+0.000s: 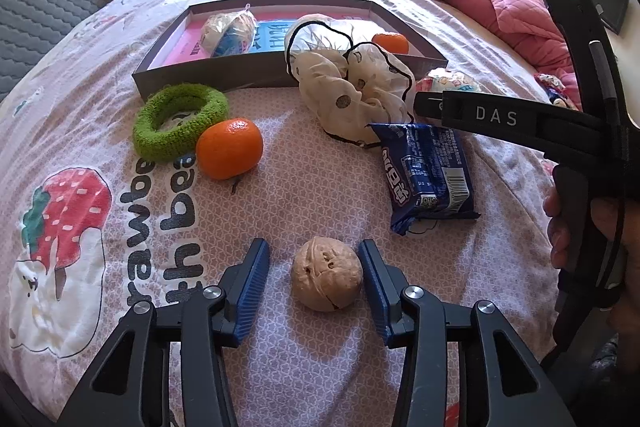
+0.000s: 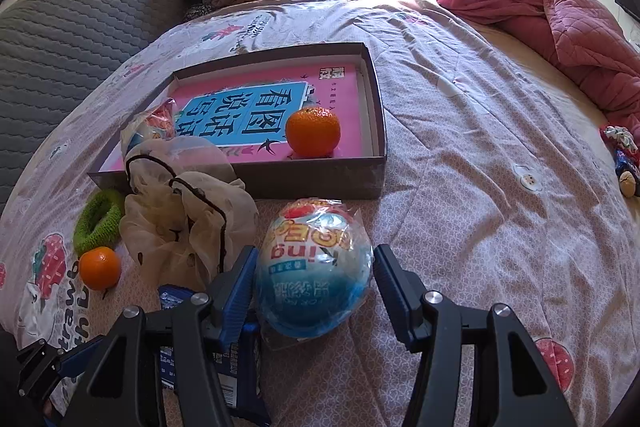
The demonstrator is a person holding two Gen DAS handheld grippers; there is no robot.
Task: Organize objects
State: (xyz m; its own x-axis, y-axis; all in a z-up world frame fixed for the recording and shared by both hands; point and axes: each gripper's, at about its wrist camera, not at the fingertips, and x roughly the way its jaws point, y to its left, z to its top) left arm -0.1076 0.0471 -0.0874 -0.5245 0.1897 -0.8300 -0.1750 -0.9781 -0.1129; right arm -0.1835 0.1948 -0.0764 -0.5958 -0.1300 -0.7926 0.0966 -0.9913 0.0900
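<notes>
- The left gripper (image 1: 314, 281) is bracketing the walnut (image 1: 327, 274) on the bedspread (image 1: 312, 163), jaws apart, left pad clear.
- The right gripper (image 2: 314, 281) is straddling the wrapped ball (image 2: 314, 269), unclamped, just before the box (image 2: 320, 183) for sorting.

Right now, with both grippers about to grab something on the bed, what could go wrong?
1. The walnut sits off-centre, against one of the left gripper fingers; closing could roll it on the soft bedsheet.
2. The wrapped toy egg is round in slick plastic; the right gripper may slip or pinch only wrapper.
</notes>
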